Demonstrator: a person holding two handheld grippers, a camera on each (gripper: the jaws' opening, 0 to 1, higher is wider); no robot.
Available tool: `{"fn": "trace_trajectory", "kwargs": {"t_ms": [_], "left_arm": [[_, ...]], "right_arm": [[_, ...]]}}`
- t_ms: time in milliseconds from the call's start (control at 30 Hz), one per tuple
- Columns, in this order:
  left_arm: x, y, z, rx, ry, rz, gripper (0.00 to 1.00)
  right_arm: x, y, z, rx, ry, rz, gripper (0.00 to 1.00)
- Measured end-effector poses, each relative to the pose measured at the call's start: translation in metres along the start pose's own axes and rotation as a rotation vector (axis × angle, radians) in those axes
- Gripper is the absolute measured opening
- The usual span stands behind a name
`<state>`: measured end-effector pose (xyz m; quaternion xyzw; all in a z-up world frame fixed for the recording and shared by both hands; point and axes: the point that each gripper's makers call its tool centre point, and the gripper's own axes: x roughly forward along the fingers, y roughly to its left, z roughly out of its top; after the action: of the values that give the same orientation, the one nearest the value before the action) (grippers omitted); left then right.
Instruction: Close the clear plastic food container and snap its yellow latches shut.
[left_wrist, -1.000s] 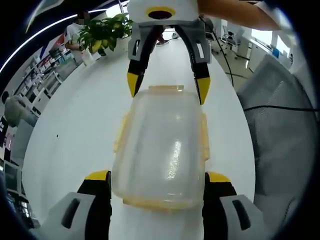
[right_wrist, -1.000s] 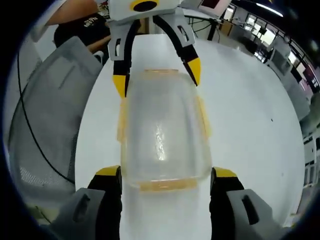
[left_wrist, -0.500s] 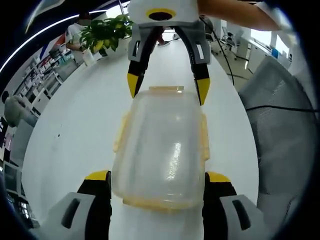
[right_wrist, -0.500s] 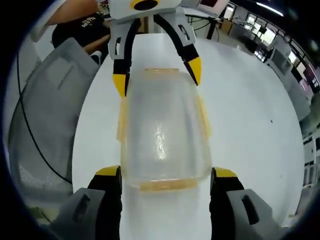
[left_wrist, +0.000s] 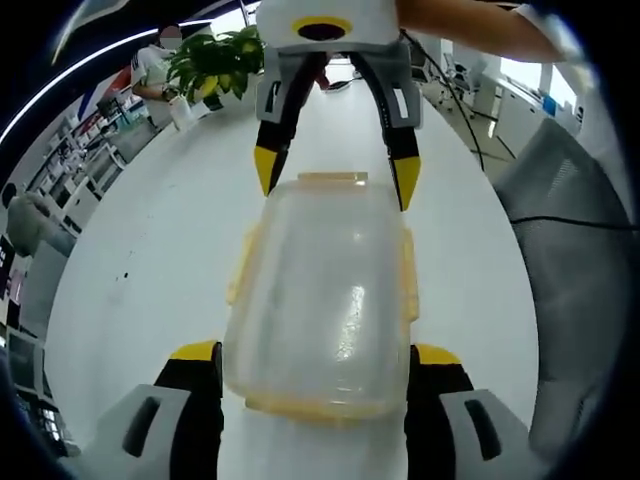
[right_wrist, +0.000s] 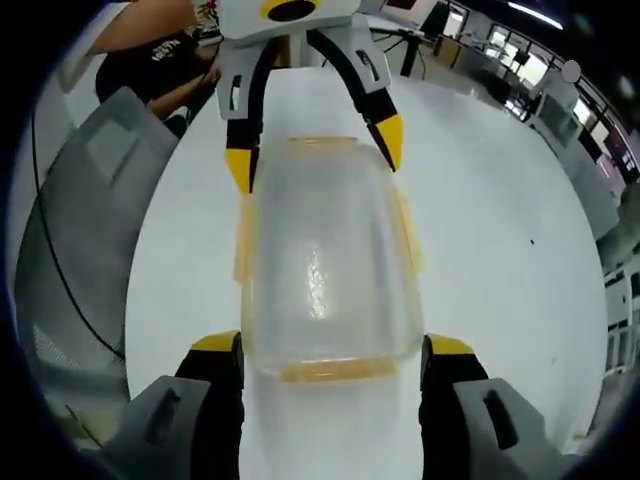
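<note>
Left gripper (left_wrist: 315, 352): fingers clamped on the sides of the container (left_wrist: 320, 300) at its near end, yellow tips tight against the clear wall. At the far end, the right gripper (left_wrist: 335, 175) comes in nose-on, its tips pinching the far corners. In the right gripper view it's the mirror image: the right gripper (right_wrist: 330, 345) is closed on its end of the container (right_wrist: 325, 270), with the left gripper (right_wrist: 312, 150) gripping opposite.

What's new? Between the fingers, nothing: the container sits exactly where it did in both views. But the surroundings have slid. The chair (left_wrist: 580, 300) has swung outward and more table (left_wrist: 150, 250) shows around the fingers. My read is that both hands are moving the container as one unit, repositioning it, with no latch work started.

The lid looks seated. The yellow latches (left_wrist: 238, 265) along the sides flare out a little, so I judge them unsnapped, though I can't be sure.

The left gripper view catches a plant (left_wrist: 215, 60) beyond the far fingers. The right gripper view looks the other way, with the chair (right_wrist: 70, 230) beside the table and a person in a dark shirt (right_wrist: 160, 70) behind.
</note>
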<state>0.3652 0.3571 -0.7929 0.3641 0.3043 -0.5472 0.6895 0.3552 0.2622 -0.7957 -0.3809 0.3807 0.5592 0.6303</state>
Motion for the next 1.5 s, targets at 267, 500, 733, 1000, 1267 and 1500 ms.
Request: {"fn": "trace_trajectory", "kwargs": {"t_ms": [267,500,733,1000,1267,1500], "left_arm": [[0.005,0.024,0.001,-0.01,-0.014,0.004,0.71],[0.009,0.04,0.003,-0.011,-0.019,0.001,0.71],[0.013,0.054,0.005,-0.01,-0.018,-0.003,0.71],[0.017,0.068,0.005,-0.017,-0.027,-0.004,0.72],[0.019,0.074,0.007,-0.016,-0.036,-0.003,0.72],[0.02,0.077,0.007,-0.009,-0.03,-0.007,0.72]], "right_arm": [[0.002,-0.026,0.001,-0.003,0.002,-0.003,0.69],[0.005,-0.042,0.002,-0.005,0.0,-0.011,0.69],[0.007,-0.057,0.002,-0.003,-0.008,-0.027,0.7],[0.008,-0.072,0.002,0.003,-0.025,-0.045,0.71],[0.009,-0.078,0.002,0.011,-0.036,-0.053,0.71],[0.009,-0.081,0.002,0.014,-0.039,-0.058,0.71]]}}
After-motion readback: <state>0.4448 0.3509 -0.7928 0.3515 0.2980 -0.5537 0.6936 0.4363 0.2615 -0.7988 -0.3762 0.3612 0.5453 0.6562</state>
